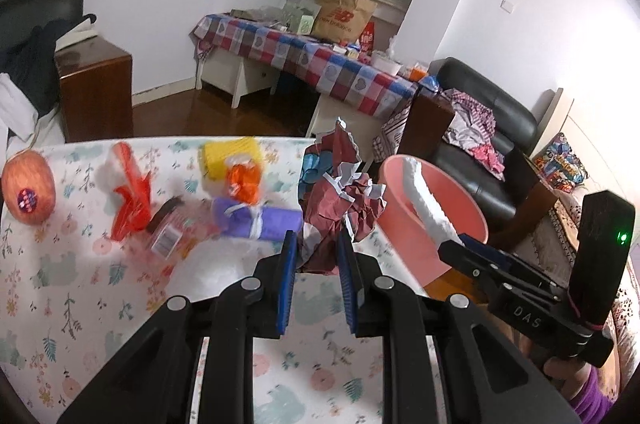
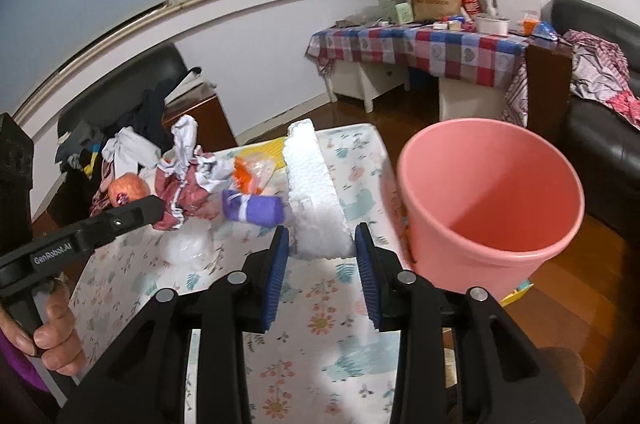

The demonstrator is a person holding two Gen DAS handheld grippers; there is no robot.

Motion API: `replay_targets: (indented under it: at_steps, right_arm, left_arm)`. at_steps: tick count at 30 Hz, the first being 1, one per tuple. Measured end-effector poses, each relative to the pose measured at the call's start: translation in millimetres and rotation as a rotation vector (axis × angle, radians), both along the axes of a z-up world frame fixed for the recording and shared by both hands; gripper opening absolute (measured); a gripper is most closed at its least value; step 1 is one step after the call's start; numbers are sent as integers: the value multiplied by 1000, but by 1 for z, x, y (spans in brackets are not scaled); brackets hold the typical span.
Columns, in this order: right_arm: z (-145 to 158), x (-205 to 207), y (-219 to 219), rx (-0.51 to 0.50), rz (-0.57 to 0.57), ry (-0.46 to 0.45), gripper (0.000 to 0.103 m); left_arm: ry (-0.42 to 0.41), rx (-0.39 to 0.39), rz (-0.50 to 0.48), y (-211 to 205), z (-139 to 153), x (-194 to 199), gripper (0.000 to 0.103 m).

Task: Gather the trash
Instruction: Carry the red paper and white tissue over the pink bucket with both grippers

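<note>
My left gripper (image 1: 318, 252) is shut on a crumpled maroon and white paper wad (image 1: 340, 200), held above the floral table (image 1: 80, 304). A long white foam block (image 2: 316, 192) is clamped between the pads of my right gripper (image 2: 322, 248), its far end pointing away. The pink bin (image 2: 492, 192) stands just right of the table edge and looks empty inside. In the right wrist view the left gripper (image 2: 162, 210) carries the paper wad (image 2: 188, 184) at the left. In the left wrist view the foam block (image 1: 424, 200) crosses the bin (image 1: 440, 224).
On the table lie a purple roll (image 1: 256, 220), an orange packet (image 1: 244, 180), a yellow item (image 1: 232, 156), a red plastic bag (image 1: 132, 200), a barcoded wrapper (image 1: 168, 236) and a round fruit (image 1: 28, 192). A black sofa (image 1: 480, 144) sits behind the bin.
</note>
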State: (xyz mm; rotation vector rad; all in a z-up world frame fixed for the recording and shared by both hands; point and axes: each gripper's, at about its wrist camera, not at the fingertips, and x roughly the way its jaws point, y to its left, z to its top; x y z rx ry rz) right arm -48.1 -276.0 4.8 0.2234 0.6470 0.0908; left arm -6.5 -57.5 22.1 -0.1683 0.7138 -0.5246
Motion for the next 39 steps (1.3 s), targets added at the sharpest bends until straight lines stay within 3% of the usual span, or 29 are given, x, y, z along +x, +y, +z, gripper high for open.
replay_targets:
  at_steps: [12,22,31,39]
  right_arm:
    - [3,-13,-68,45,-175,-35,35]
    - [-11,-18,-115,88,-263,-24,35]
    - [-31,-14,-141,121,-304,5,35]
    - [-49,-7,-153,126,-325,40,35]
  left_arm:
    - [-55,11,-79,-60,21,9,19]
    - [-66,55,-152,-119,21,20,19]
    - [-54,101,-209,-172,6,28,19]
    - [-22,187,-240,-207,-22,40,20]
